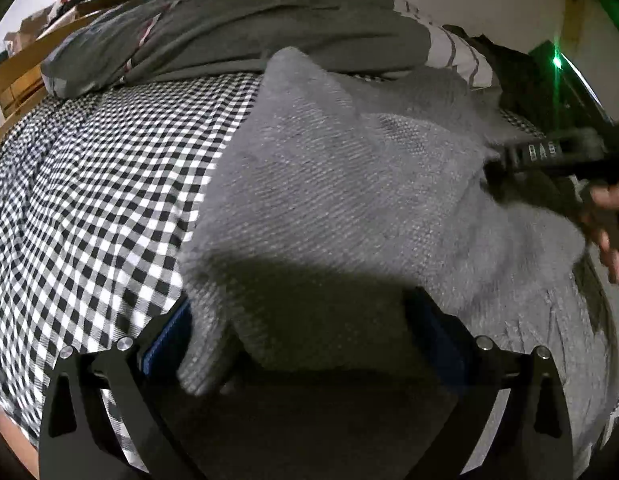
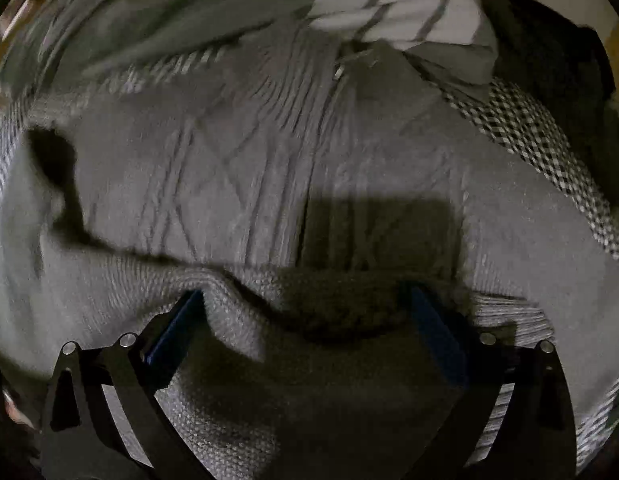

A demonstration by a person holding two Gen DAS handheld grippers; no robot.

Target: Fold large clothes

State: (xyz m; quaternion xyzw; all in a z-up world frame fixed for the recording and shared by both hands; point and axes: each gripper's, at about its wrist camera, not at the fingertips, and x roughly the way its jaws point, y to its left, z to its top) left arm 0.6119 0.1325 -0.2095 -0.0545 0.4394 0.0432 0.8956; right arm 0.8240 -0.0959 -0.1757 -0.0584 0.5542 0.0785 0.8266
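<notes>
A large grey knit sweater [image 1: 329, 184] lies on a black-and-white checked bedsheet [image 1: 93, 184]. My left gripper [image 1: 301, 328] is open, its jaws wide apart with a folded edge of the sweater lying between them. My right gripper [image 2: 305, 320] is open too, its jaws astride a rolled edge of the sweater [image 2: 269, 184], whose cable pattern fills the right wrist view. The right gripper also shows in the left wrist view [image 1: 549, 160], at the sweater's far right side, with a hand behind it.
A grey duvet [image 1: 229, 32] and a striped pillow [image 1: 457, 56] are piled at the bed's far end. A wooden bed frame [image 1: 25, 68] runs along the left. Dark clothes [image 1: 517, 68] lie at the far right. The checked sheet shows at the right [image 2: 541, 136].
</notes>
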